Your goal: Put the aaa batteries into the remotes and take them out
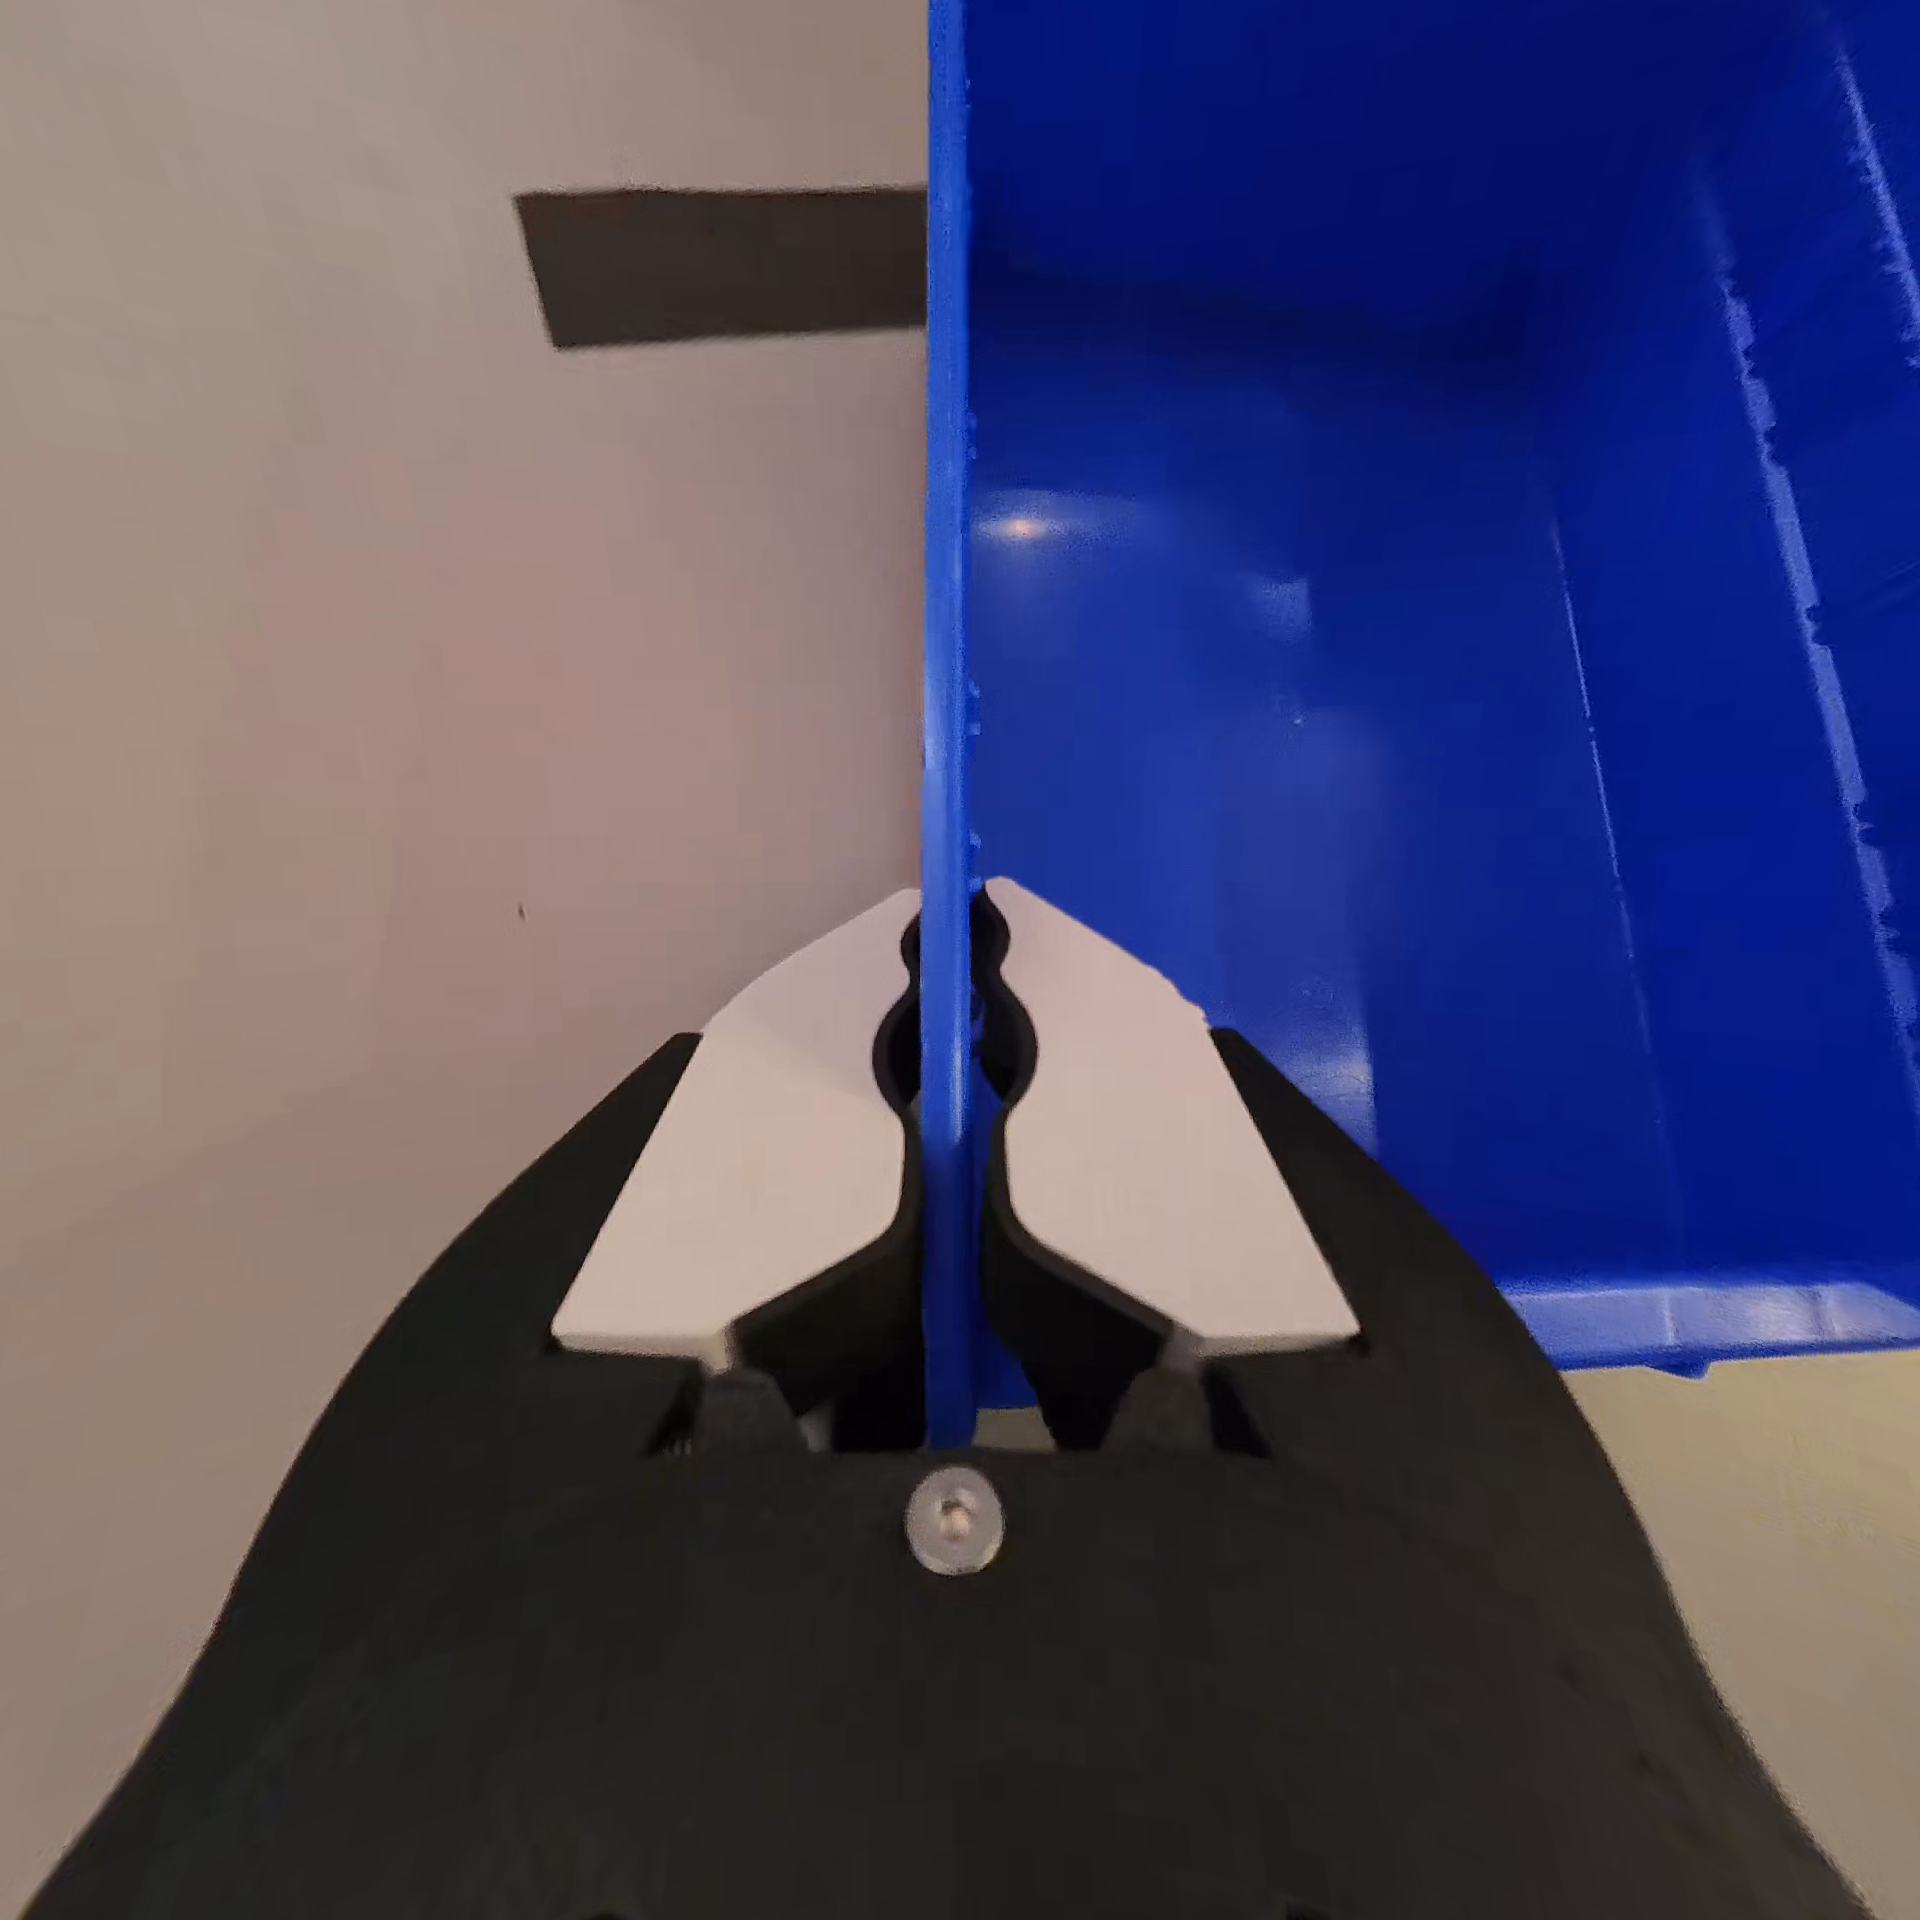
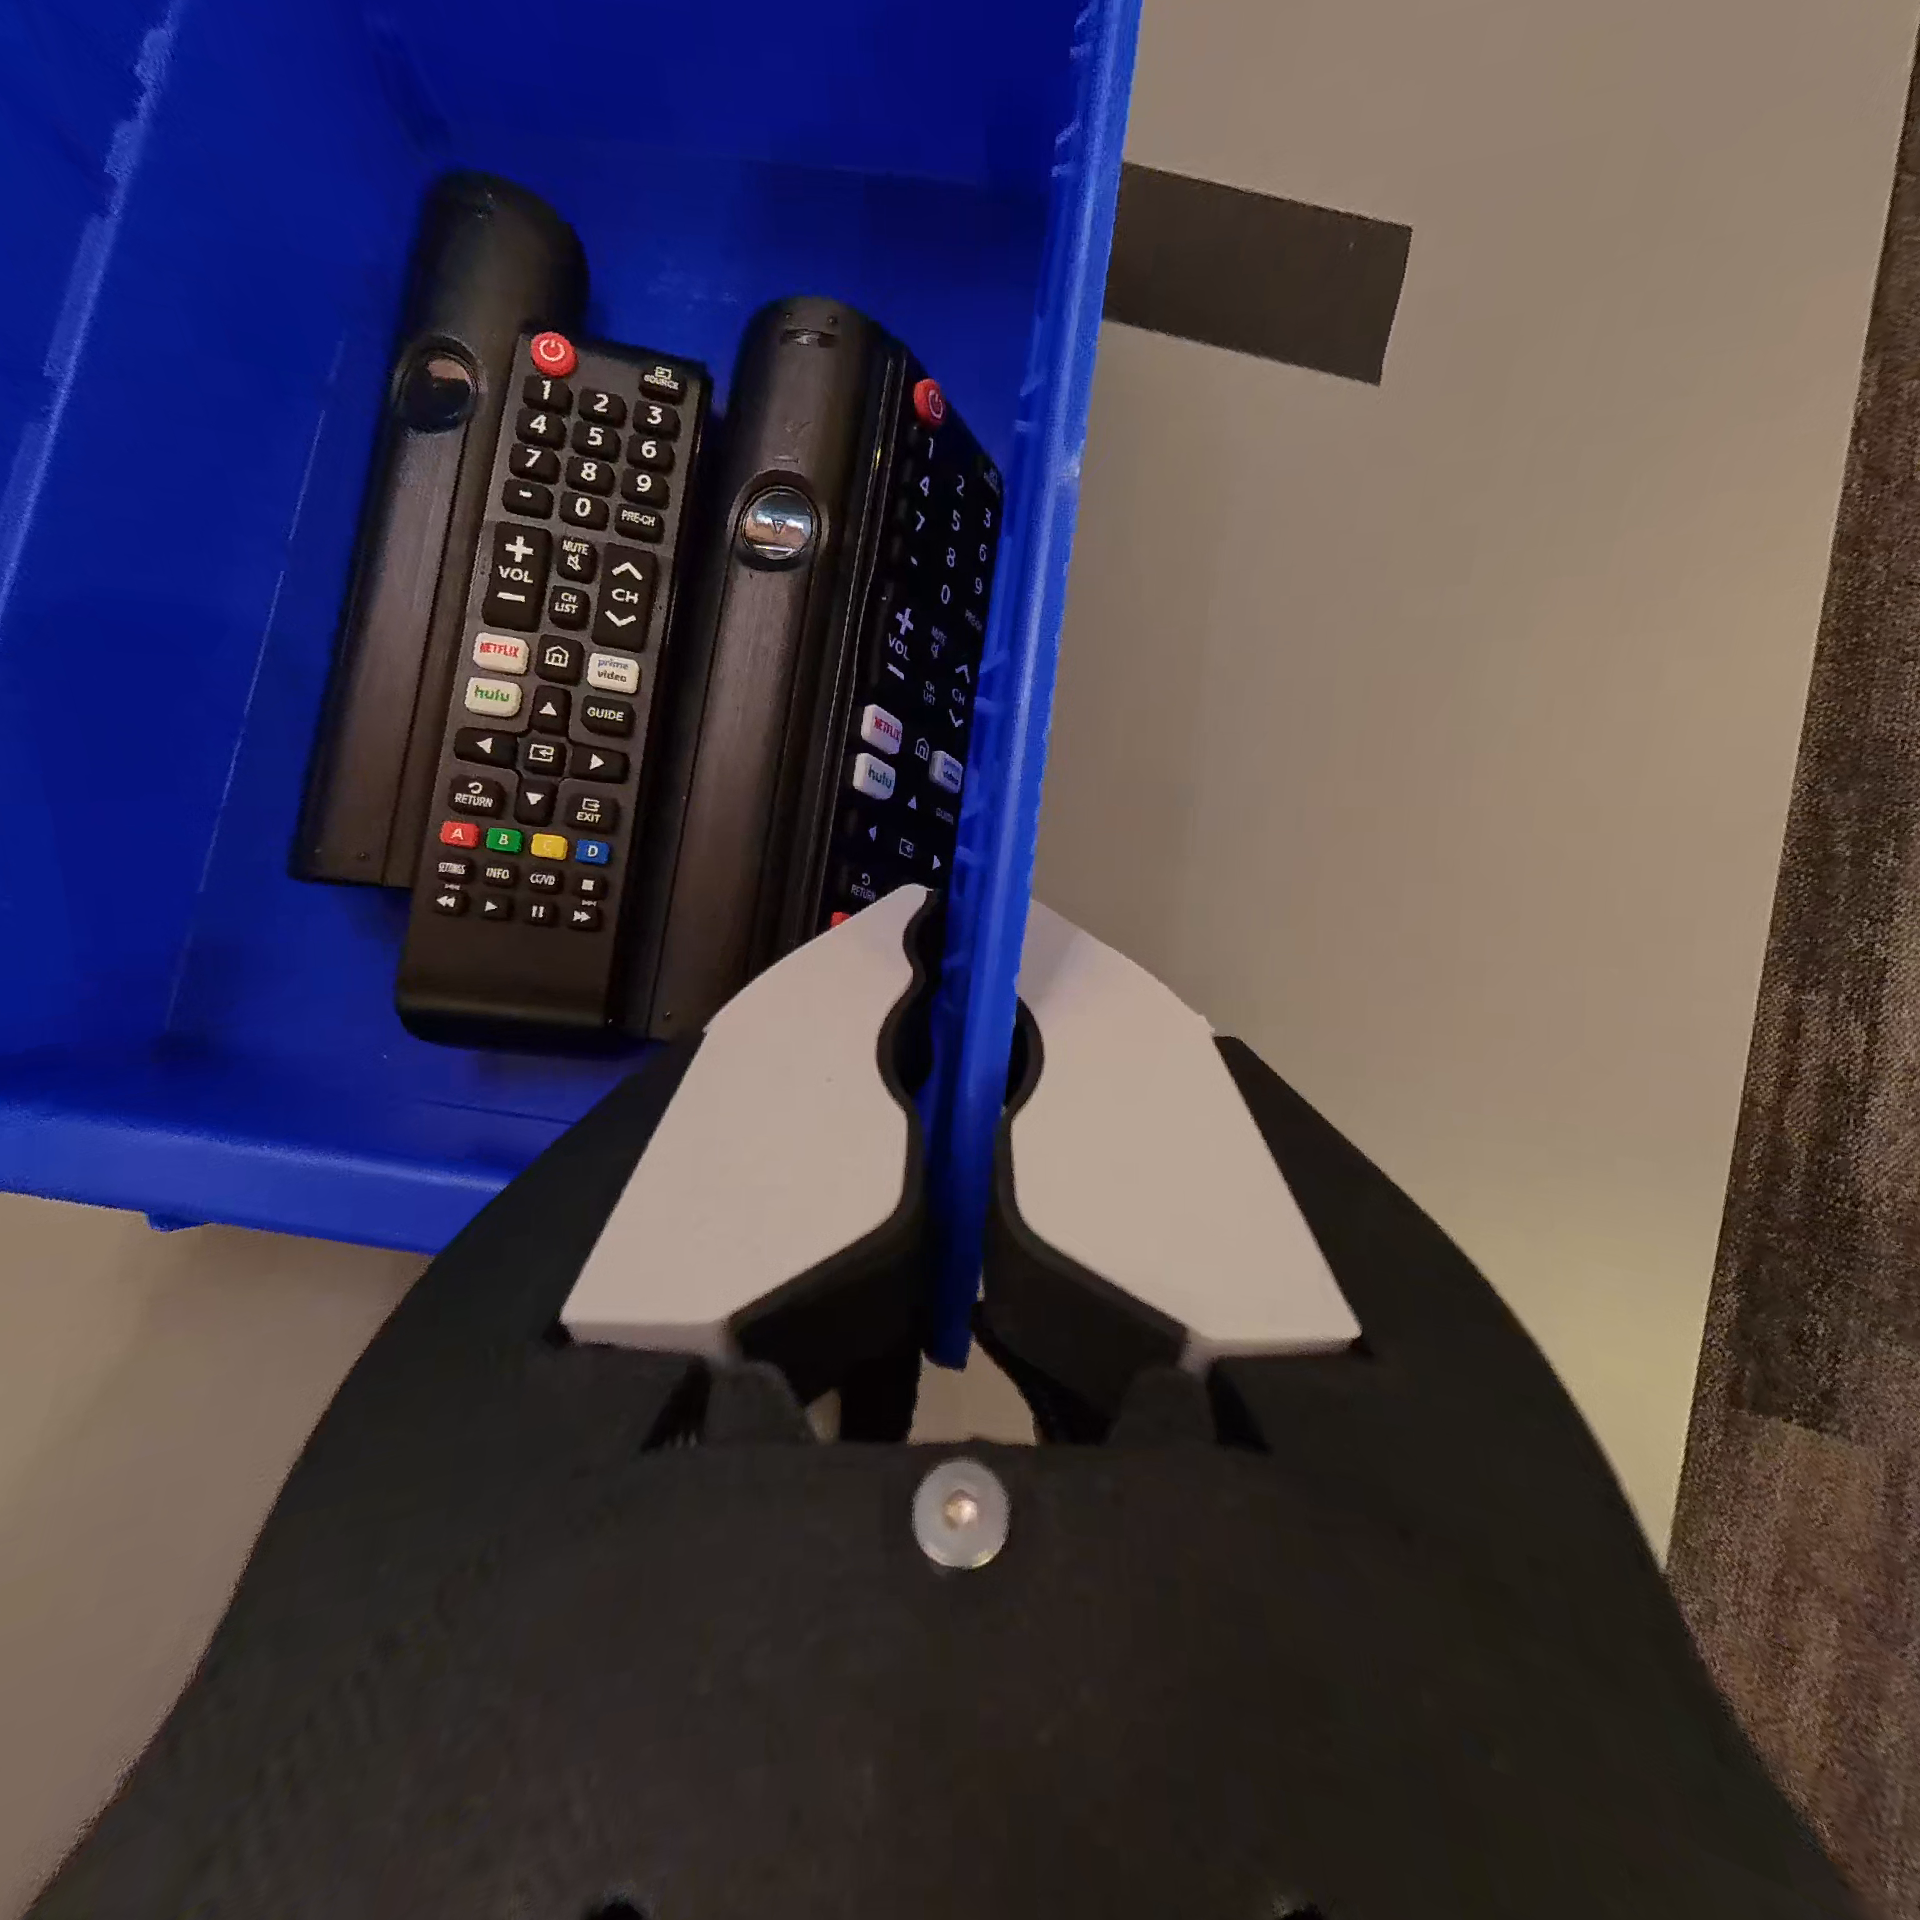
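— Gripping what, exactly?

— Both tools are clamped on the blue bin [image 1: 1351, 623]. The left tool [image 1: 948, 904] pinches its left wall at frame centre; the right tool [image 2: 971, 914] pinches its right wall [image 2: 1039, 623], one finger inside, one outside.

— And the remotes?

— Four lie inside the bin in the right wrist view. A face-up remote [image 2: 551, 665] sits centre-left, overlapping a face-down remote [image 2: 436, 499] at its left. Another face-down remote [image 2: 769, 644] lies beside it, and a tilted remote [image 2: 925, 665] leans against the right wall, its lower end hidden behind the right tool's inner finger.

— Batteries?

— I cannot make any out.

— Surroundings?

— Pale desk [image 1: 416, 727] beneath, with black tape strips running under the bin: one at upper left [image 1: 727, 265] in the left view, one at upper right [image 2: 1257, 275] in the right view. Grey carpet [image 2: 1829, 935] shows past the desk's edge at far right. The bin floor in the left view is bare, and its far side is cut off by the frame.
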The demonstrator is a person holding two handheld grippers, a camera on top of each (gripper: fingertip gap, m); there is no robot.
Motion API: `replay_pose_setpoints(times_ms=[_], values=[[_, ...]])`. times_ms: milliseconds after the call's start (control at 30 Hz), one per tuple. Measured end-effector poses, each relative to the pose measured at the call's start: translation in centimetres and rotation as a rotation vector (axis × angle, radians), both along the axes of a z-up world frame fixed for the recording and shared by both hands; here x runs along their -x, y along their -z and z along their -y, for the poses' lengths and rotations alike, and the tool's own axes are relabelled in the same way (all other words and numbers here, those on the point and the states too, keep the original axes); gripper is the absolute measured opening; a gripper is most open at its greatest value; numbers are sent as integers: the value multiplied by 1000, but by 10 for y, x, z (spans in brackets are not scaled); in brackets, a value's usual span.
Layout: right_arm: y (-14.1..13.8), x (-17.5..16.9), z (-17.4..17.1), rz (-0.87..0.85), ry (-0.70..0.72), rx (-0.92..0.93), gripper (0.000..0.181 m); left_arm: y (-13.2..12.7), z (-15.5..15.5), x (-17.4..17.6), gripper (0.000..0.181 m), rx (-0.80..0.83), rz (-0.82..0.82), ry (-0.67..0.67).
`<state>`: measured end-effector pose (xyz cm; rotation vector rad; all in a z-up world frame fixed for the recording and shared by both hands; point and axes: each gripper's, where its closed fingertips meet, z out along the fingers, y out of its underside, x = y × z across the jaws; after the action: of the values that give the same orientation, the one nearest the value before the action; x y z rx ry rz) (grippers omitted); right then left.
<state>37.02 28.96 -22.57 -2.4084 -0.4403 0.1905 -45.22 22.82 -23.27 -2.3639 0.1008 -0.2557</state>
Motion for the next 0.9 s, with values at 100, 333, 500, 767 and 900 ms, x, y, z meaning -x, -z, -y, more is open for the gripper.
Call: replay_pose_setpoints(times_ms=[100, 333, 500, 767, 900], values=[[0, 1, 18, -2, -56, 6, 6, 1, 39, -9, 6, 16, -3, 165], [0, 35, 64, 12, -389, -8, 6, 0, 142, -64, 6, 16, -3, 643], [1, 97, 74, 6, -605, 15, 6, 0, 191, -146, 7, 20, 31, 964], [1, 249, 54, 15, -931, 19, 6, -1, 214, -264, 7, 7, 38, 1244], [1, 324, 41, 52, -976, -3, 13, -1, 214, -299, 11, -1, 108, 1239]])
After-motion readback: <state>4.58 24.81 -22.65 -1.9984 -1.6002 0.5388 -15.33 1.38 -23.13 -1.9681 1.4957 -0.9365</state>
